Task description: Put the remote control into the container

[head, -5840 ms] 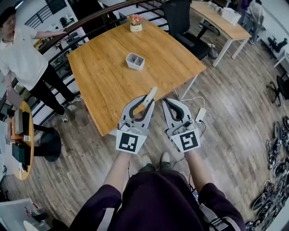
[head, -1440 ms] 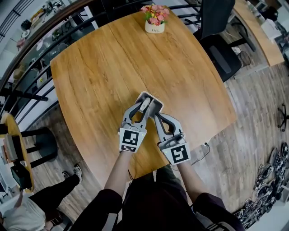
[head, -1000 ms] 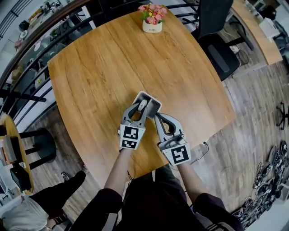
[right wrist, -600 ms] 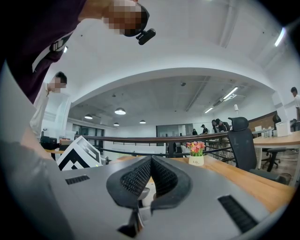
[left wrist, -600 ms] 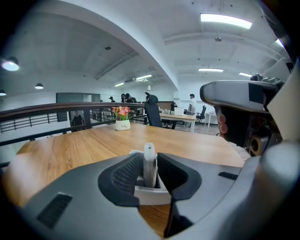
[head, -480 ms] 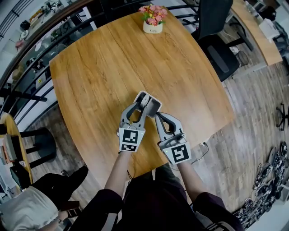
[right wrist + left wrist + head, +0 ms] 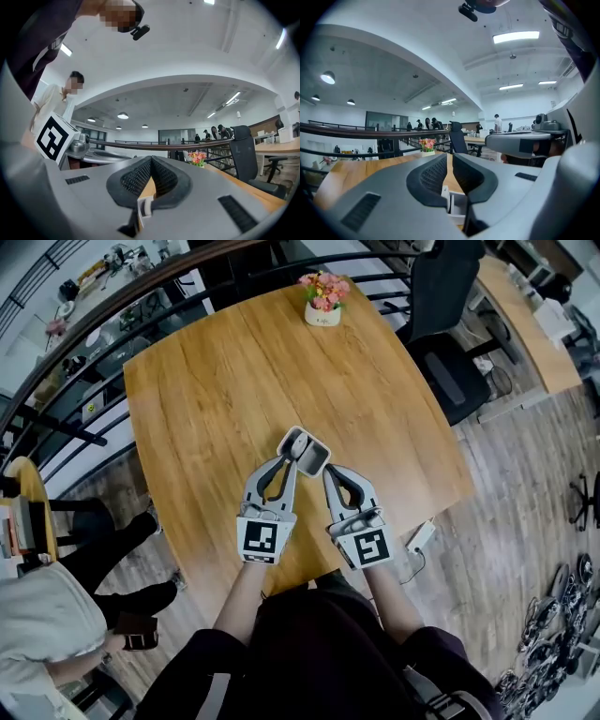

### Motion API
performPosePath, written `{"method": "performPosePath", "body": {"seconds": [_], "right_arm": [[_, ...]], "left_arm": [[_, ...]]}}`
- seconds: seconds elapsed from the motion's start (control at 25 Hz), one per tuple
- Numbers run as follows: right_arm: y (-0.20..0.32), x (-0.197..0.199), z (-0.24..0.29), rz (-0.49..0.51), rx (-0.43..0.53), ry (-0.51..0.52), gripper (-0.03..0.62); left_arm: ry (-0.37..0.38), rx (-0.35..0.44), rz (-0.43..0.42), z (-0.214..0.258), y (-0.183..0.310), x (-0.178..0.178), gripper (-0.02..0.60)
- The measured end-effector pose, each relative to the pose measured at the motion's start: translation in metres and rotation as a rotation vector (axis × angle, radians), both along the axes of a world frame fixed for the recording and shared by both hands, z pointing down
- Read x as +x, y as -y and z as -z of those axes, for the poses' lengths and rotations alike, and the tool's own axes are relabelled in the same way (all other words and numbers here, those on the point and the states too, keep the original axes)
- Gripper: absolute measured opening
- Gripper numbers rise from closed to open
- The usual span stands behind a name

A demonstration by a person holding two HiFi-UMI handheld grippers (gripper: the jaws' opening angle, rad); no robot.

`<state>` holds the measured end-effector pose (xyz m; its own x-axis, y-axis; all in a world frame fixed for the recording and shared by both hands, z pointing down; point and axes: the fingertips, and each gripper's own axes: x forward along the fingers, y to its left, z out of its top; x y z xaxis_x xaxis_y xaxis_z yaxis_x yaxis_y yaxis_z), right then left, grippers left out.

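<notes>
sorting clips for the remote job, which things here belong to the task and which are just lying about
Part of the job:
- remote control, apparently upright in the container
- left gripper, jaws slightly apart
- right gripper, jaws together, empty

Just lying about:
- flower pot at the table's far edge
- office chair

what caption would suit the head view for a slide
Handheld left gripper and right gripper at the container on a wooden table, flower pot beyond.

Flower pot (image 7: pixel 322 302) at the wooden table's (image 7: pixel 206 399) far edge
</notes>
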<state>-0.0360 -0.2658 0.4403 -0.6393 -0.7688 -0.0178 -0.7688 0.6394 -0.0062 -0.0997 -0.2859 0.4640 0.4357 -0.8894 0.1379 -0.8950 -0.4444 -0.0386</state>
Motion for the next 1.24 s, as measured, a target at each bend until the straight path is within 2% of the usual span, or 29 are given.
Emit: {"method": "performPosePath", "body": {"seconds": [0.12, 0.36, 0.48, 0.64, 0.84, 1.0, 1.24], "right_arm": [[-0.011, 0.004, 0.015, 0.009, 0.029, 0.003, 0.015], [-0.029, 0.007, 0.026, 0.03, 0.042, -0.02, 0.015], [-0.034, 0.006, 0.029, 0.035, 0.052, -0.015, 0.015], [-0.04, 0.009, 0.033, 0.042, 0.06, -0.013, 0.015], [-0.044, 0.012, 0.034, 0.043, 0.063, -0.007, 0.015], [-0.044, 0.014, 0.03, 0.039, 0.06, -0.014, 0.015], [-0.041, 0.009, 0.023, 0.031, 0.059, -0.02, 0.015]], "left_arm": [[-0.054, 0.105, 0.008, 0.035, -0.014, 0.004, 0.017], [-0.103, 0.219, -0.005, 0.073, -0.035, 0.014, 0.012], [-0.079, 0.207, -0.006, 0.073, -0.041, 0.015, 0.012], [-0.092, 0.238, 0.004, 0.082, -0.047, 0.019, 0.012], [-0.058, 0.21, 0.002, 0.079, -0.05, 0.021, 0.012], [-0.079, 0.237, 0.003, 0.08, -0.05, 0.023, 0.012], [-0.087, 0.225, -0.011, 0.068, -0.049, 0.018, 0.012]]}}
